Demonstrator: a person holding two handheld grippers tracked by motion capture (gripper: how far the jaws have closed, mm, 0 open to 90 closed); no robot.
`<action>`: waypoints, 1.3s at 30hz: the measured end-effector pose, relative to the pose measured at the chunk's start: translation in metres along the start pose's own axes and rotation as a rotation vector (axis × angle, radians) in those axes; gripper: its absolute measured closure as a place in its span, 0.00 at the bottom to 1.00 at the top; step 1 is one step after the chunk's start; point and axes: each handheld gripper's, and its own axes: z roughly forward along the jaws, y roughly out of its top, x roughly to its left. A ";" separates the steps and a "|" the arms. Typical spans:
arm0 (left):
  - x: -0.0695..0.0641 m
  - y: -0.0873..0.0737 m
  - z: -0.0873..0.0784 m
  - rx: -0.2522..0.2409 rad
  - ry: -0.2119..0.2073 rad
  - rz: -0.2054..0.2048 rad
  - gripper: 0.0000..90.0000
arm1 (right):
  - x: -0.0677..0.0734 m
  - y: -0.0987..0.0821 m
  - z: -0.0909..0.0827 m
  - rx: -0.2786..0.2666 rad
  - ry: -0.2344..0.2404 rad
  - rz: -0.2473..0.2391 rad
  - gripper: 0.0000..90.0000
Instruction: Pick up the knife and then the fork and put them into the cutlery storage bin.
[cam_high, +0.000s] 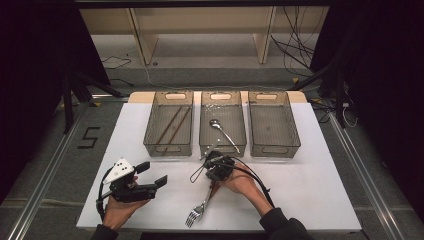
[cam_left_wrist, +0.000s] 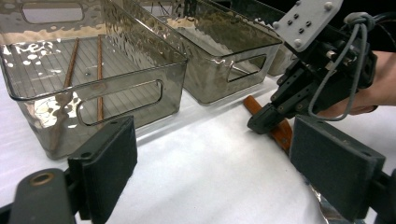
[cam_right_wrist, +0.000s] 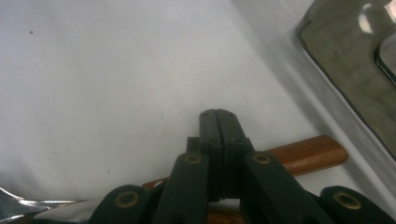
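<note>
A fork with a wooden handle lies on the white table, tines toward the front edge. My right gripper is shut, its jaws flush together with nothing between them. Its tips sit over the handle, which crosses beneath them. The left gripper view shows the same: the right gripper rests on the brown handle. My left gripper is held at the front left, open, nothing between its pads.
Three clear grey bins stand in a row at the back of the table. The left bin holds two brown chopsticks, the middle bin a metal spoon, and the right bin nothing. The white table has free room on the right.
</note>
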 end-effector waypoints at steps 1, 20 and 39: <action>0.000 0.000 0.000 0.000 0.000 0.001 0.16 | 0.000 -0.002 -0.001 0.000 0.001 0.004 1.00; -0.001 0.000 0.001 0.009 -0.001 0.005 0.16 | -0.001 -0.046 -0.025 0.026 -0.006 0.034 1.00; -0.001 0.000 0.001 0.005 0.004 0.002 0.16 | -0.008 -0.054 -0.040 -0.018 -0.003 -0.013 0.97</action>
